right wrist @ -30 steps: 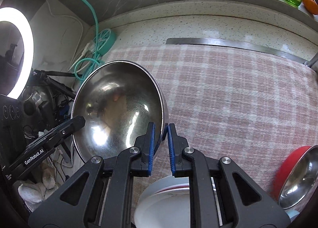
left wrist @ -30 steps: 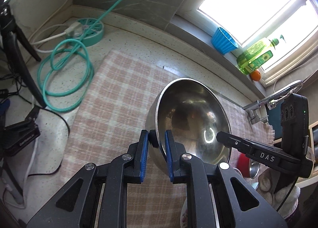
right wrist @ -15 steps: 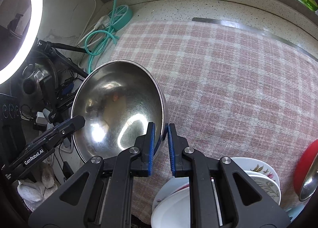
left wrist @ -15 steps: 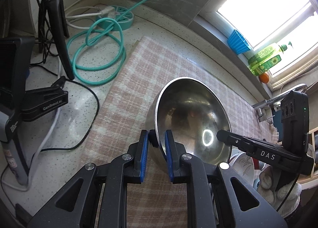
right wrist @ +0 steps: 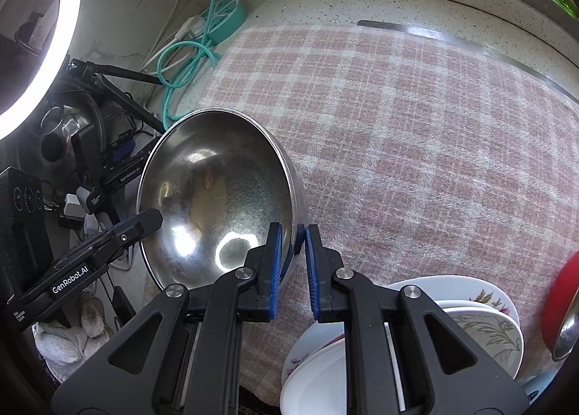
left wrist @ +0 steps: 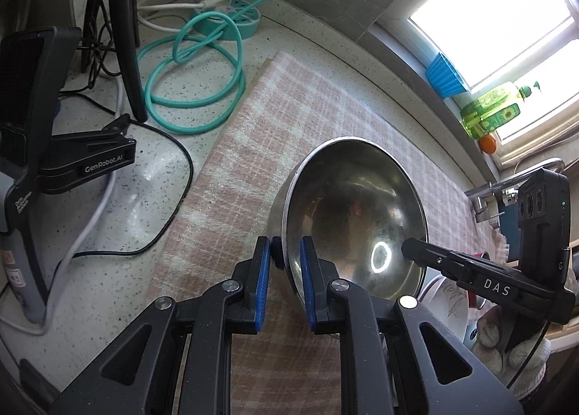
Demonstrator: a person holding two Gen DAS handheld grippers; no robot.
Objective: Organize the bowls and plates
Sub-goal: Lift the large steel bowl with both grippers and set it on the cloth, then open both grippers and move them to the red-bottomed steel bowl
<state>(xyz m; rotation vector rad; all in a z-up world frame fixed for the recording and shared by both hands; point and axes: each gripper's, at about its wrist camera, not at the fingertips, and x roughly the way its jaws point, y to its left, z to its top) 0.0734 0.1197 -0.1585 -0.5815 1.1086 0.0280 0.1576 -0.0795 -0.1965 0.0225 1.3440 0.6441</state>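
Note:
A large shiny steel bowl (left wrist: pixel 356 219) hangs over the pink checked cloth (left wrist: pixel 296 118), held by both grippers on opposite sides of its rim. My left gripper (left wrist: pixel 285 255) is shut on the rim nearest that camera. In the right wrist view the same steel bowl (right wrist: pixel 213 205) has my right gripper (right wrist: pixel 294 239) shut on its right rim, and the left gripper (right wrist: pixel 150 221) reaches in from the left. The right gripper (left wrist: pixel 407 246) enters the left wrist view from the right. A stack of white flowered plates (right wrist: pixel 474 321) lies below the right gripper, with a red-sided steel bowl (right wrist: pixel 562 310) beside it.
Left of the cloth the speckled counter holds a teal coiled cable (left wrist: pixel 195 75), a round teal power strip (left wrist: pixel 231 17), a black tripod leg (left wrist: pixel 126 35) and black devices with wires. A ring light (right wrist: pixel 43 35) glows at the left. A blue cup (left wrist: pixel 443 76), green bottle (left wrist: pixel 492 111) and tap (left wrist: pixel 506 187) line the window side.
Both grippers carried the steel bowl leftward over the cloth and a little lower. The tripod and black devices came into the left view; the plate stack showed more in the right view.

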